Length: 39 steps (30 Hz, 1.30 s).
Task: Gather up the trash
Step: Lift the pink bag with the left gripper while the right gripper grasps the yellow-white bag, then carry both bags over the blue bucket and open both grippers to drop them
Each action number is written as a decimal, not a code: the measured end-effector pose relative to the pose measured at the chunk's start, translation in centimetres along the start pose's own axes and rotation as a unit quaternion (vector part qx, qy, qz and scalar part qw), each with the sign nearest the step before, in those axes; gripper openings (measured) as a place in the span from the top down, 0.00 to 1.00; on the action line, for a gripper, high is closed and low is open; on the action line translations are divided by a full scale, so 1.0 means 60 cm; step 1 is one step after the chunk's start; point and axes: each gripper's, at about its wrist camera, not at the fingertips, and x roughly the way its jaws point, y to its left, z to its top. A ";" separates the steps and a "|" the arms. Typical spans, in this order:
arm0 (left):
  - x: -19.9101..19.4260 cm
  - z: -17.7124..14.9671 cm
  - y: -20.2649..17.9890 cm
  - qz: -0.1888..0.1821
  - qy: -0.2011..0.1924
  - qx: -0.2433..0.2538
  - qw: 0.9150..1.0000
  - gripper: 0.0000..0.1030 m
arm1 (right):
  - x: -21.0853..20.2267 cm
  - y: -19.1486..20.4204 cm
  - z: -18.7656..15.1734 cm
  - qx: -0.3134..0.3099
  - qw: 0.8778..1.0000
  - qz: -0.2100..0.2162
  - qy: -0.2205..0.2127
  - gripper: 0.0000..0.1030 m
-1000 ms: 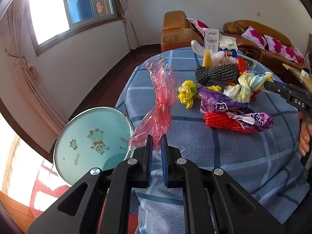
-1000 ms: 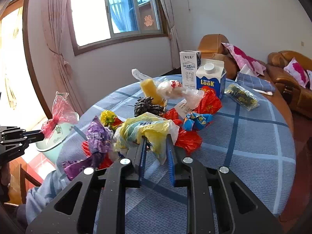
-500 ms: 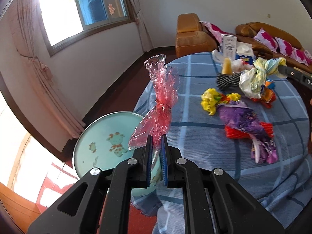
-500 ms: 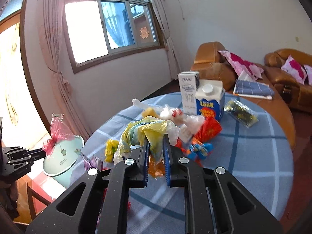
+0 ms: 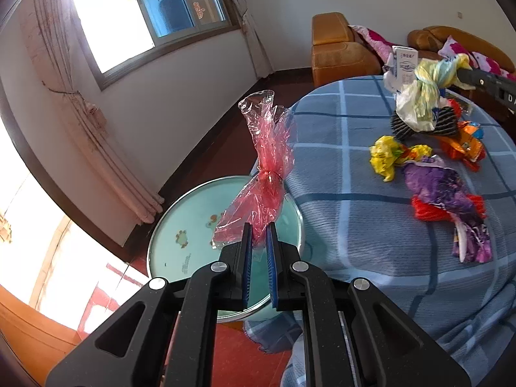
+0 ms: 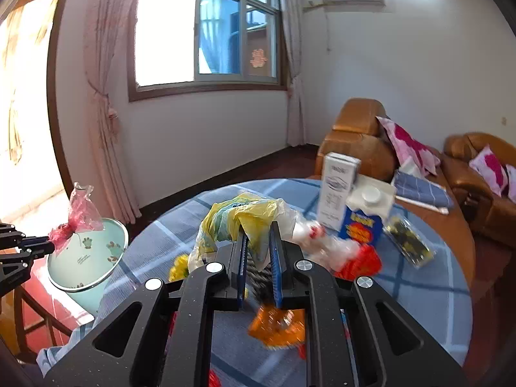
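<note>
My left gripper (image 5: 258, 229) is shut on a red see-through plastic bag (image 5: 269, 167), held above the open light green trash bin (image 5: 193, 225) beside the table. In the right wrist view that bag (image 6: 77, 219) hangs over the bin (image 6: 87, 258) at the left. My right gripper (image 6: 259, 232) is shut on a crumpled yellow and white plastic bag (image 6: 238, 222), lifted off the round table with the blue checked cloth (image 6: 419, 290). The left wrist view shows that yellow bag (image 5: 425, 90) in the air at the far right.
On the table lie a yellow wrapper (image 5: 387, 158), a purple wrapper (image 5: 448, 200) over red netting (image 5: 429, 213), an orange wrapper (image 6: 277, 322), two cartons (image 6: 338, 190) and a dark packet (image 6: 406, 242). Brown sofas (image 6: 358, 138) with pink cushions stand behind.
The left gripper carried the red bag leftward, off the table and over the bin. The right gripper closed on the yellow bag and raised it off the table.
</note>
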 end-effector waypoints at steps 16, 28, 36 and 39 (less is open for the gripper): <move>0.027 -0.015 0.043 0.052 0.029 0.008 0.998 0.91 | 0.072 0.110 0.036 -0.072 0.996 0.059 0.004 0.87; 0.035 -0.030 0.087 0.089 0.043 -0.006 0.995 0.91 | 0.101 0.189 0.039 -0.115 0.989 0.096 0.005 0.87; 0.039 -0.041 0.109 0.102 0.054 -0.012 0.993 0.91 | 0.114 0.224 0.040 -0.132 0.985 0.114 0.009 0.87; 0.045 -0.044 0.118 0.108 0.058 -0.014 0.992 0.91 | 0.118 0.236 0.041 -0.138 0.983 0.120 0.011 0.87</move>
